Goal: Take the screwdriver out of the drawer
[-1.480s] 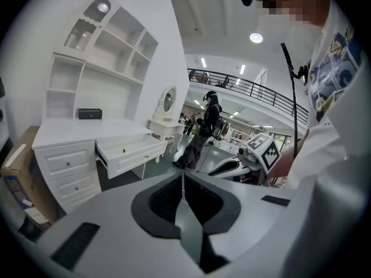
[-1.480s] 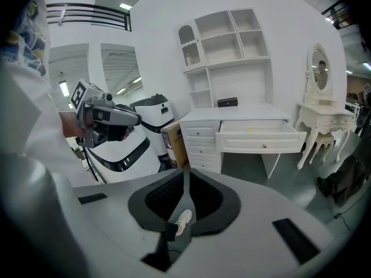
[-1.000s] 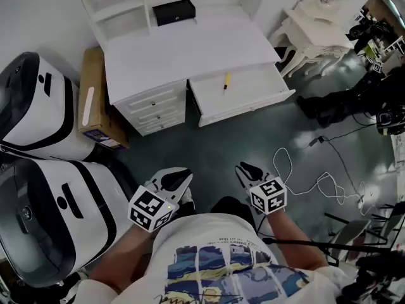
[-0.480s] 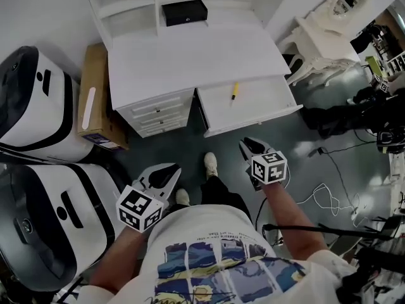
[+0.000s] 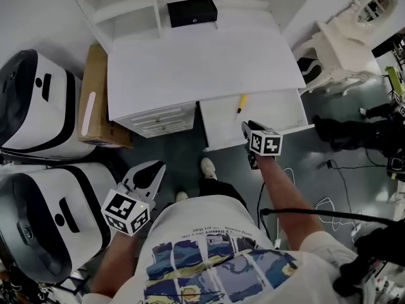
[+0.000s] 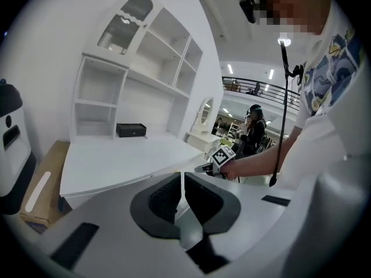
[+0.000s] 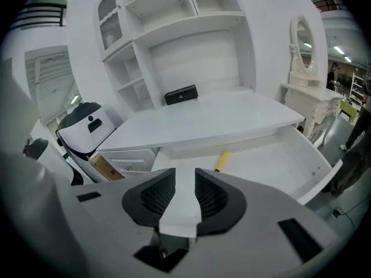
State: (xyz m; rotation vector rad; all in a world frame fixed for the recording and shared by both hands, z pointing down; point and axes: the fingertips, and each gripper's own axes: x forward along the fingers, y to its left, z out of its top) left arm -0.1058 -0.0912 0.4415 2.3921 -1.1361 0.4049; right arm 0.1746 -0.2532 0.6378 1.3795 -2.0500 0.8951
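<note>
**A:** Where is the screwdriver point(image 5: 241, 104) to be found?

**B:** It is seen lying flat in the open drawer point(image 5: 285, 109), at about 10 o'clock of the drawer's middle and close under the desk point(image 5: 202, 62) edge. Its yellow handle is slanted from 1 toward 7 o'clock, and nothing is laid against it.

**A:** How is the right gripper point(image 5: 248, 130) set?

**B:** It is held over the drawer's front edge, at 6 o'clock of the screwdriver and near it, tipped downward. Its jaws have just been opening. A moderate gap is shown, with only white drawer floor seen through it, so nothing is gripped. The gap is judged to be made ready for the handle.

**A:** And the left gripper point(image 5: 154, 168)?

**B:** It is held at 7 o'clock of the drawer, well apart from it, with the jaws drawn almost together on nothing. Since the drawer is already pulled out, this gripper is judged not to be needed for the pick.
</note>
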